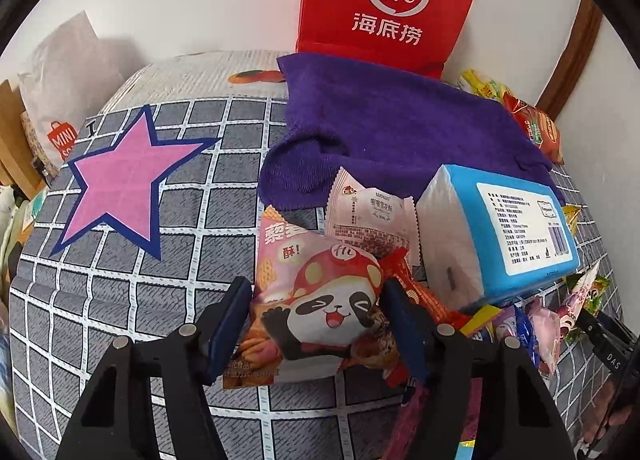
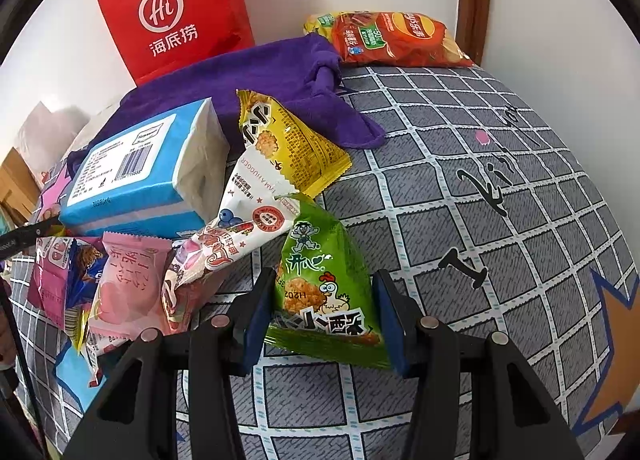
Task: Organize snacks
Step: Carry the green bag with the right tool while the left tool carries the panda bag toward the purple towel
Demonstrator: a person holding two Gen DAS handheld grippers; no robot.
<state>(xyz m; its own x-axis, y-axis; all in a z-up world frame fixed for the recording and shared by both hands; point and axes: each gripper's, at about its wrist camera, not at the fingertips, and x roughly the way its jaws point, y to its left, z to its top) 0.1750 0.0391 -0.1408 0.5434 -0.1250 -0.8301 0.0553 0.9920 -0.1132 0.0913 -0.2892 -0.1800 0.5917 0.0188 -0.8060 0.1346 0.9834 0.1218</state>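
Note:
My left gripper (image 1: 316, 320) stands with its jaws on both sides of a pink panda snack bag (image 1: 320, 300), closed on its edges. A pale snack packet (image 1: 368, 216) and a red packet (image 1: 416, 288) lie behind it. My right gripper (image 2: 324, 312) has its jaws against both sides of a green chicken snack packet (image 2: 324, 284). A yellow packet (image 2: 296, 144), a white strawberry packet (image 2: 240, 228) and pink packets (image 2: 128, 284) lie beside it. A red chips bag (image 2: 396, 40) lies at the far edge.
A blue tissue pack (image 1: 500, 232) (image 2: 140, 176) sits among the snacks. A purple towel (image 1: 392, 132) (image 2: 260, 76) lies behind it, with a red paper bag (image 1: 388, 0) (image 2: 176, 16) against the wall. The checked bedsheet (image 1: 120, 260) (image 2: 500, 200) spreads to both sides.

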